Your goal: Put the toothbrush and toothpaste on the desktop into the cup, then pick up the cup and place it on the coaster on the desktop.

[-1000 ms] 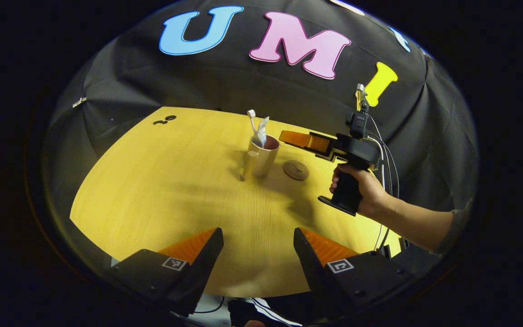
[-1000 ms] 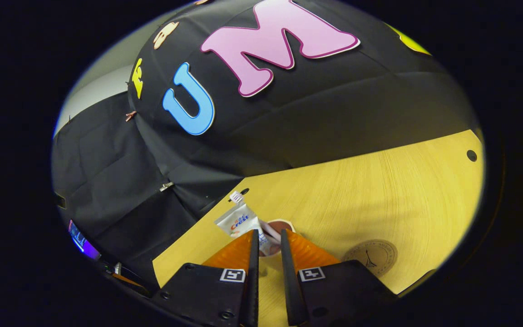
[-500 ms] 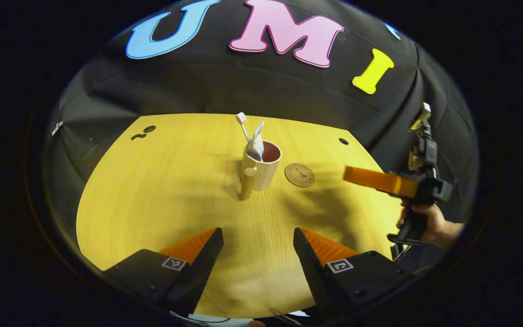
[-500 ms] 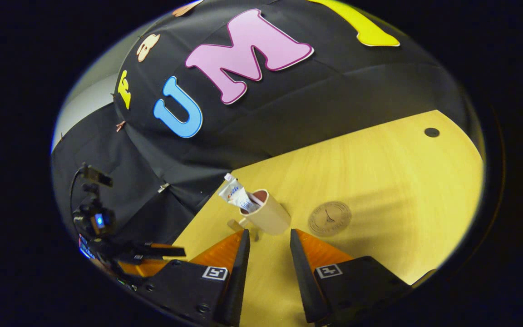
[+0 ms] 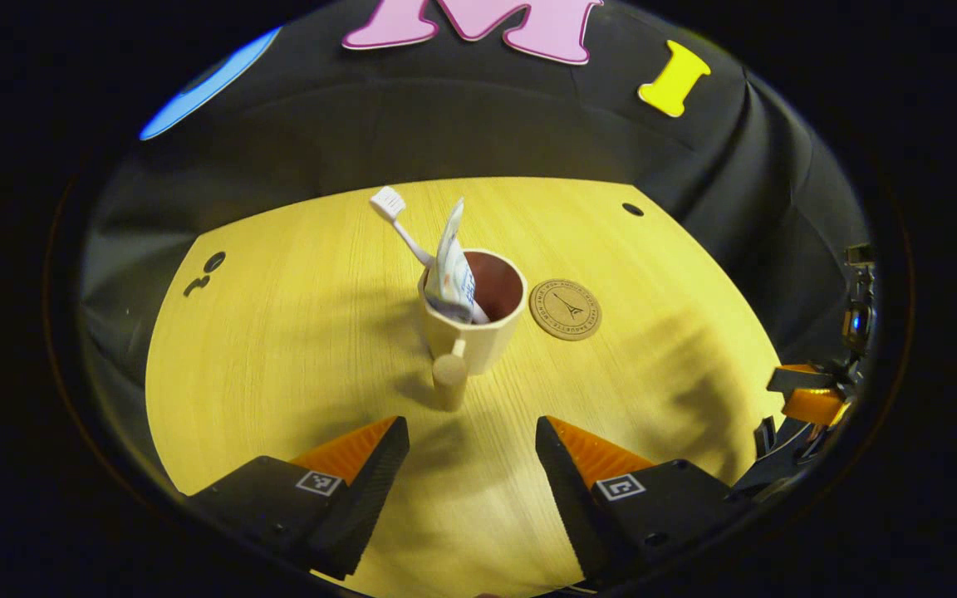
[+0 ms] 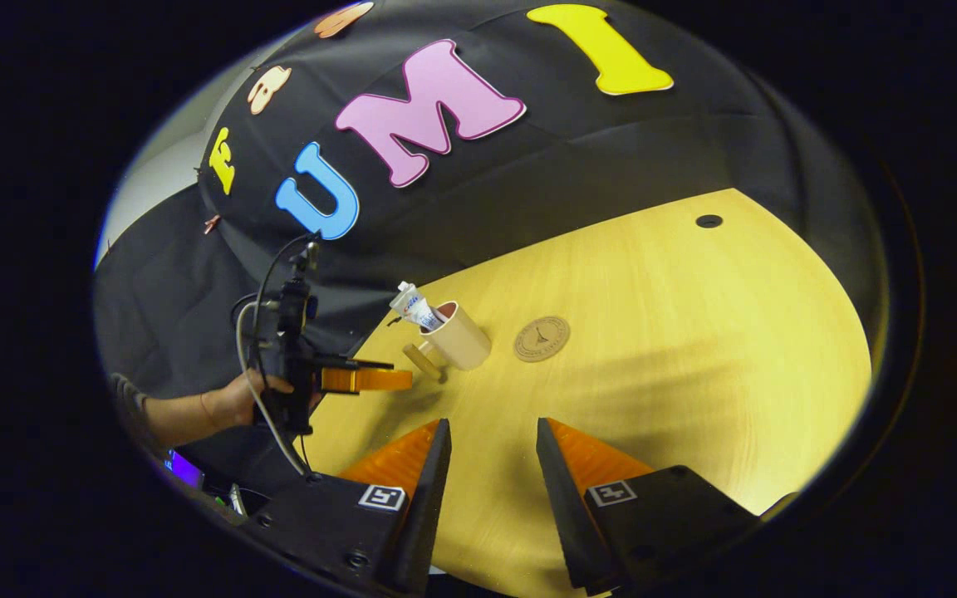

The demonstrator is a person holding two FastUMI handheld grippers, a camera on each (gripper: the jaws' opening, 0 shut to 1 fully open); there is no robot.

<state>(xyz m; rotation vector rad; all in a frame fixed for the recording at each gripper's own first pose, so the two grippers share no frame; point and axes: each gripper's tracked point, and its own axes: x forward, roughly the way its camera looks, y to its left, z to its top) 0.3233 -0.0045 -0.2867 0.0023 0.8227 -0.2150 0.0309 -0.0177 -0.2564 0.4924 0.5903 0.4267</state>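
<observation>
While the left gripper (image 5: 472, 465) is held wide open and empty just in front of the cup (image 5: 472, 320), whose handle sticks toward it, the coaster (image 5: 565, 309) is seen beside the cup on the surface (image 5: 279, 332).

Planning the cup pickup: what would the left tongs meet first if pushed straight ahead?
Probably the cup's handle, which sticks out toward the open left tongs, with the cup right behind; depth is uncertain.
</observation>
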